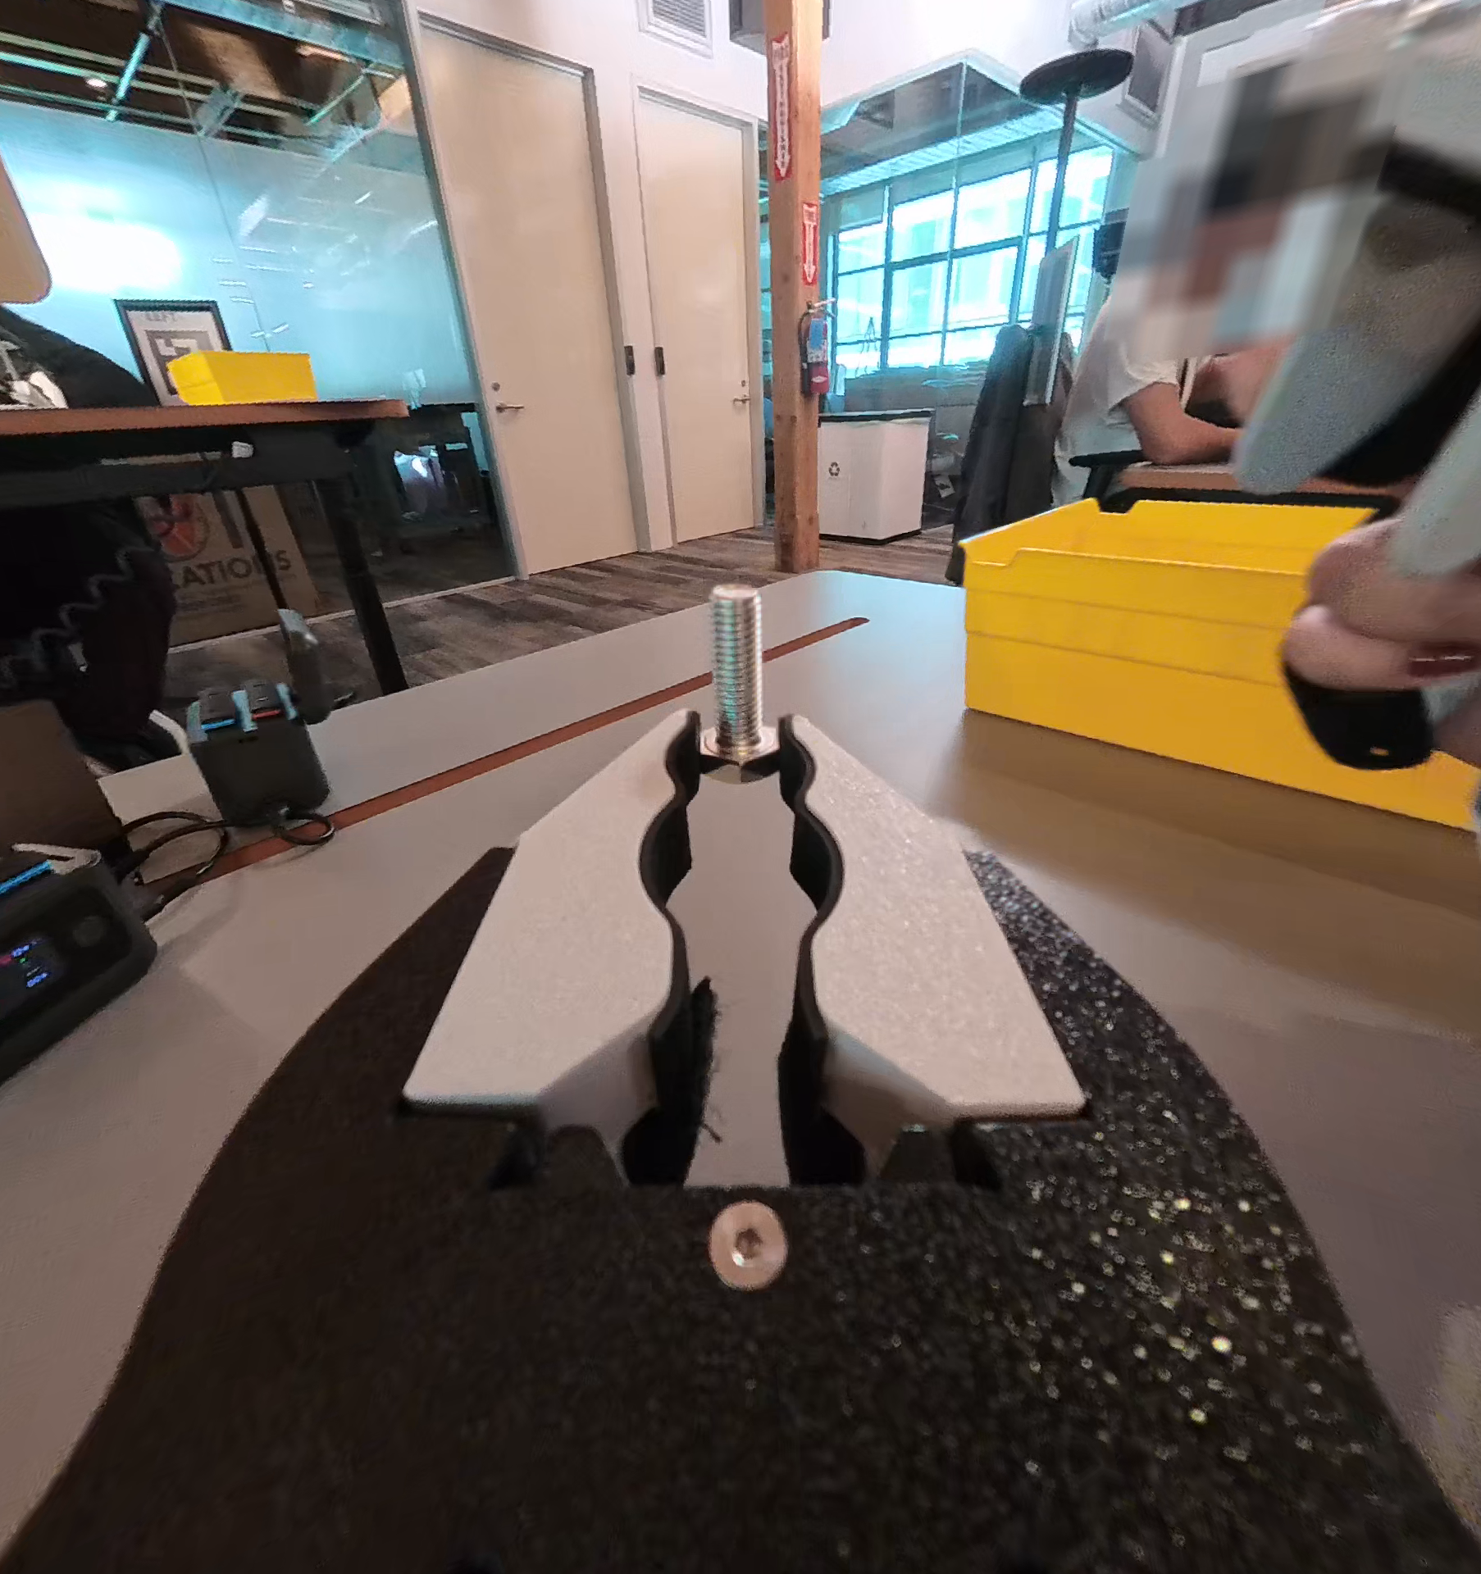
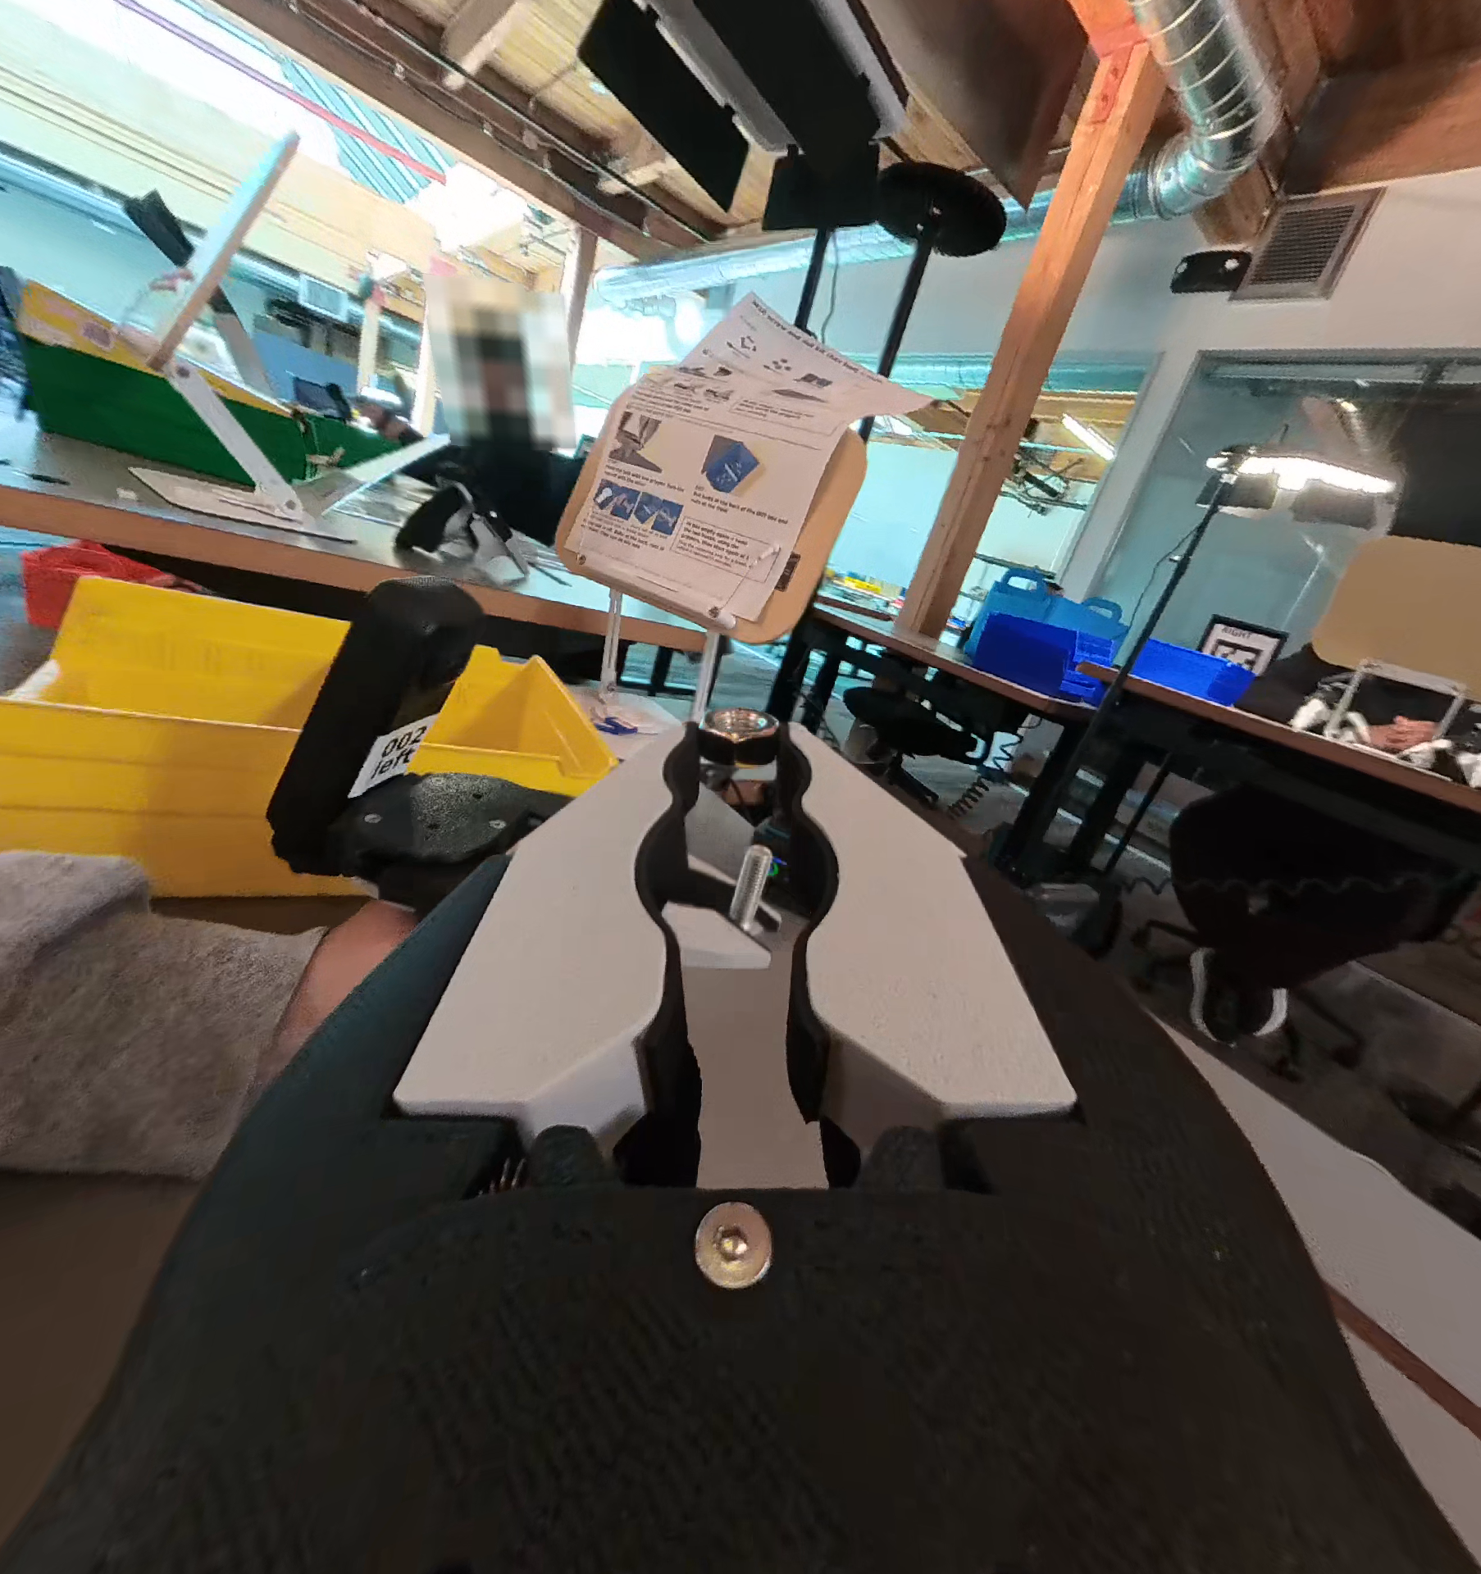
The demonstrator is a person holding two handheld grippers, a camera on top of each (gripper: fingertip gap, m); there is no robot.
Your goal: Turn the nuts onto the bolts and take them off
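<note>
1. Risk: cross-threading is likely if the nut (image 2: 735, 734) is brought down tilted onto the bolt (image 1: 737, 673); the thread axes are not yet lined up.
2. Risk: the bolt is pinched only by its hex head at the fingertips, so it could be twisted out of upright by side load.
3. Left gripper (image 1: 739, 762): held low and level over the table (image 1: 1146, 979), jaws clamped on the bolt head, shank upright, away from the table edges.
4. Right gripper (image 2: 735, 749): raised above the left gripper, pitched down, jaws clamped on the nut; the bolt is seen below through the finger gap.
5. Yellow bin (image 1: 1146, 630) sits at the table's far right.
</note>
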